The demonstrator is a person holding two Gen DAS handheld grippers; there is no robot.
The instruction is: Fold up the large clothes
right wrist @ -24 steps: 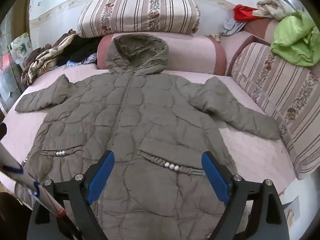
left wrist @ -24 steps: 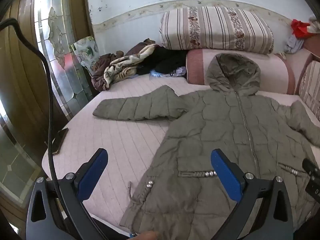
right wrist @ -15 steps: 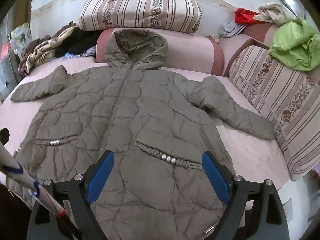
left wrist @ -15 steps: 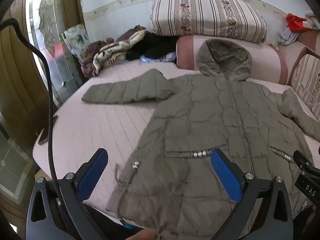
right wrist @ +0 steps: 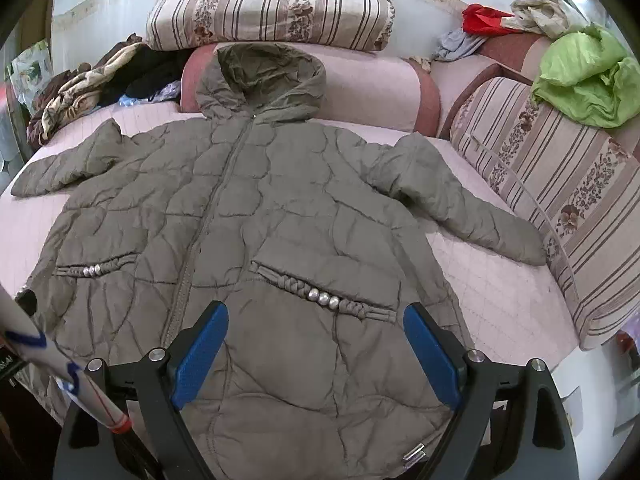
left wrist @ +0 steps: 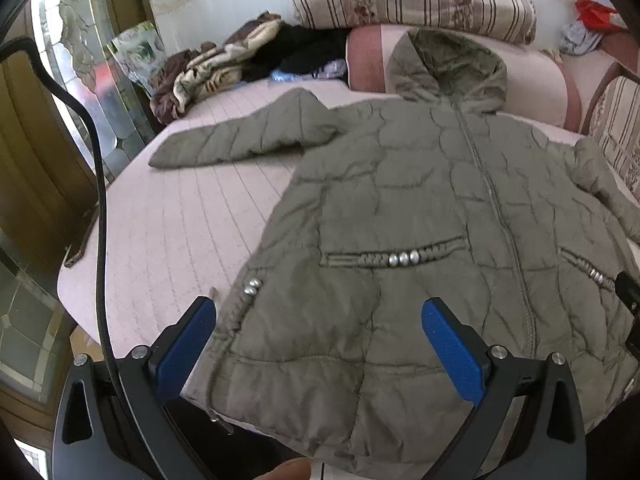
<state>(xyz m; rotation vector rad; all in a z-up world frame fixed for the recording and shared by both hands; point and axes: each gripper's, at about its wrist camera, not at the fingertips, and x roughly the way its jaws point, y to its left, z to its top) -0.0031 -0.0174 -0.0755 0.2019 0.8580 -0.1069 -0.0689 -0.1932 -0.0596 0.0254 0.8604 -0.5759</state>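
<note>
An olive quilted hooded coat (left wrist: 420, 200) lies flat, front up and zipped, on the pink bed (left wrist: 168, 232), sleeves spread to both sides and hood against the bolster. It also fills the right wrist view (right wrist: 256, 208). My left gripper (left wrist: 320, 344) is open and empty, held above the coat's lower left hem. My right gripper (right wrist: 316, 344) is open and empty, above the lower right front near the beaded pocket (right wrist: 324, 296).
Striped pillows (right wrist: 264, 4) and a pink bolster (right wrist: 372, 84) line the bed's head. A striped cushion (right wrist: 560, 200) runs along the right side with green cloth (right wrist: 584, 80) on it. Crumpled clothes (left wrist: 224, 68) pile at the far left corner. A glass door (left wrist: 80, 80) stands left.
Both grippers have moved forward and lower toward the coat's hem, so the coat looks larger. Both stay open and the coat has not moved.
</note>
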